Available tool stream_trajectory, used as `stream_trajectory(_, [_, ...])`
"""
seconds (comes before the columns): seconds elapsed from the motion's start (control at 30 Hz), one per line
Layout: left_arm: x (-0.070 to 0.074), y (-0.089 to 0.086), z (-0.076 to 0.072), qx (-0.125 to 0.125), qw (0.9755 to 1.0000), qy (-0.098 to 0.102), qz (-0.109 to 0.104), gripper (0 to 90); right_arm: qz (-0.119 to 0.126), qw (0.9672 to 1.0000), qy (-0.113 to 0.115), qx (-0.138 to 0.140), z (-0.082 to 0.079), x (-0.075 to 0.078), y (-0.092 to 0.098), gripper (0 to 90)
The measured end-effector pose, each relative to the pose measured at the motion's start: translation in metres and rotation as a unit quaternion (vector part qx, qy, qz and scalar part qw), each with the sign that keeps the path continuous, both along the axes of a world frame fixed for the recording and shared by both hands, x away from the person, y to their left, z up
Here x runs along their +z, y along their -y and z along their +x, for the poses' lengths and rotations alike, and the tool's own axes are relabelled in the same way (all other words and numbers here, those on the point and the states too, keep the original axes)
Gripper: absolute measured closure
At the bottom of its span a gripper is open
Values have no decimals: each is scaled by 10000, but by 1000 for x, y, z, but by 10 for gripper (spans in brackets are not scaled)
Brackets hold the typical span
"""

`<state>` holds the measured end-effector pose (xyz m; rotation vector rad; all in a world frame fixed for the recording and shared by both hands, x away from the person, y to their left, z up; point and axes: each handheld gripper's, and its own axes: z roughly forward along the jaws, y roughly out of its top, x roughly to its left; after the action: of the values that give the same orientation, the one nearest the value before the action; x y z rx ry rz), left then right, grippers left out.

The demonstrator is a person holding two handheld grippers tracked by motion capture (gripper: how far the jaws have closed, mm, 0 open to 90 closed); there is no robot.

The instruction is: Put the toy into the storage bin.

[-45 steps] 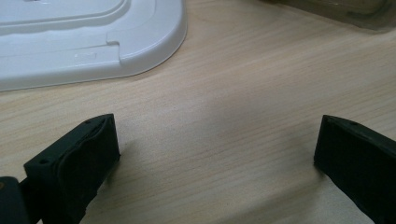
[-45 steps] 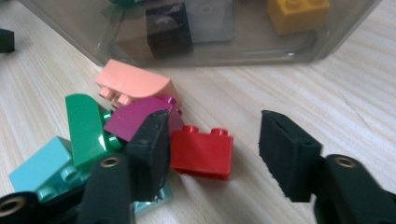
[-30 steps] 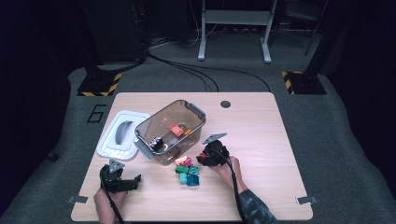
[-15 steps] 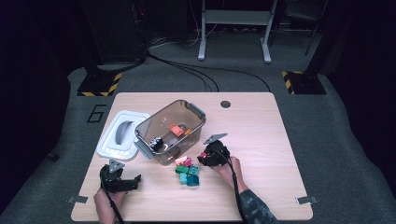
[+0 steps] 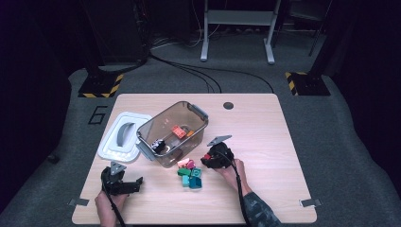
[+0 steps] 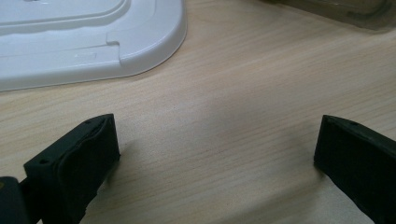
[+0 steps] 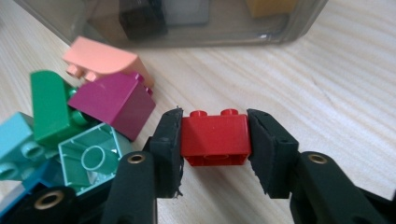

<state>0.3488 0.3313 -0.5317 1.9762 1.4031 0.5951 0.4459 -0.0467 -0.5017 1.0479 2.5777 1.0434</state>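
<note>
Red brick (image 7: 215,138) sits clamped in the right gripper (image 7: 215,144), loose bricks (image 7: 70,126) and bin (image 7: 187,21) close by.

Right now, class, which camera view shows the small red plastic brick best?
The right gripper view: the small red plastic brick sits large and sharp, studs up, clamped between the black jaws. The high view gives a tiny red speck at the right hand-held gripper.
</note>
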Motion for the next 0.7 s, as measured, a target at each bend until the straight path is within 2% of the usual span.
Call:
stream_trajectory(0.23, [0, 0, 0, -4, 10000, -18, 10, 0, -55, 10000, 33, -38, -1, 0, 0, 589])
stream_trajectory(0.4, [0, 0, 0, 0, 10000, -1, 1, 0, 57, 9999, 101, -77, 1, 2, 5, 590])
stream_trajectory(0.7, [0, 1, 0, 37, 10000, 25, -38, 0, 223, 9992, 197, -267, 12, 17, 20, 590])
